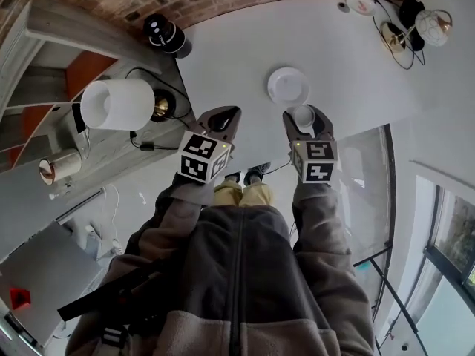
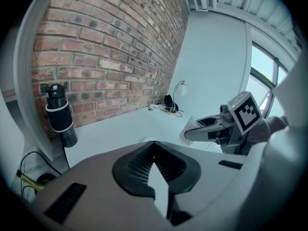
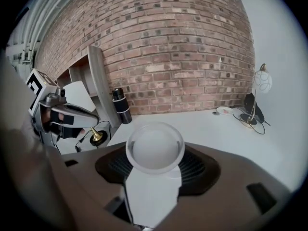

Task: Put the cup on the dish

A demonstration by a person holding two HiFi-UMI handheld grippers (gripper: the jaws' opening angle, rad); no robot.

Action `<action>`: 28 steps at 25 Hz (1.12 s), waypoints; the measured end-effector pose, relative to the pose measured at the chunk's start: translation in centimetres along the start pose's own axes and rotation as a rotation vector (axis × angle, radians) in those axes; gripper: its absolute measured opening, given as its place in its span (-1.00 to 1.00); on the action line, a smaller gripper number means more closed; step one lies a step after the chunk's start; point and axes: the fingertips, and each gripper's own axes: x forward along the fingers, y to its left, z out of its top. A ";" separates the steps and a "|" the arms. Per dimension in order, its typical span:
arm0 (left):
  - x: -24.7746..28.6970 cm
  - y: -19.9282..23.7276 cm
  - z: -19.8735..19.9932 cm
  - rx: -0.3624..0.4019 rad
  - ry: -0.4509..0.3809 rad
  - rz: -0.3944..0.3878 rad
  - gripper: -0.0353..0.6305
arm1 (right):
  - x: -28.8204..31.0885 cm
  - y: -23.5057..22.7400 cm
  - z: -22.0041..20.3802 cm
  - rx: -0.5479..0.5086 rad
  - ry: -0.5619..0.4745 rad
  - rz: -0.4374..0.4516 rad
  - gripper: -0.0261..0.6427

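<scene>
Cup clamped in my R gripper; dish sits just ahead, slightly left, R nearer. L gripper closed, empty.

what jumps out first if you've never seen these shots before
A white cup gripped in the right gripper fills the middle of the right gripper view, its open mouth facing the camera. In the head view a round white dish sits on the white table just beyond that cup. A red brick wall runs along the table's far edge.
</scene>
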 end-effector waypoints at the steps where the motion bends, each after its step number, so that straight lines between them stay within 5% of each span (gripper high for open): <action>1: 0.5 0.1 -0.5 -0.004 0.009 -0.001 -0.88 | 0.8 -0.3 -0.5 0.000 0.014 0.000 -0.14; 14: 3.9 2.7 -6.0 -0.105 0.139 0.015 -0.88 | 7.6 -2.4 -4.1 -0.011 0.096 -0.001 -0.14; 28: 4.7 4.2 -8.4 -0.144 0.180 0.045 -0.88 | 13.5 -4.3 -6.6 -0.028 0.175 -0.007 -0.14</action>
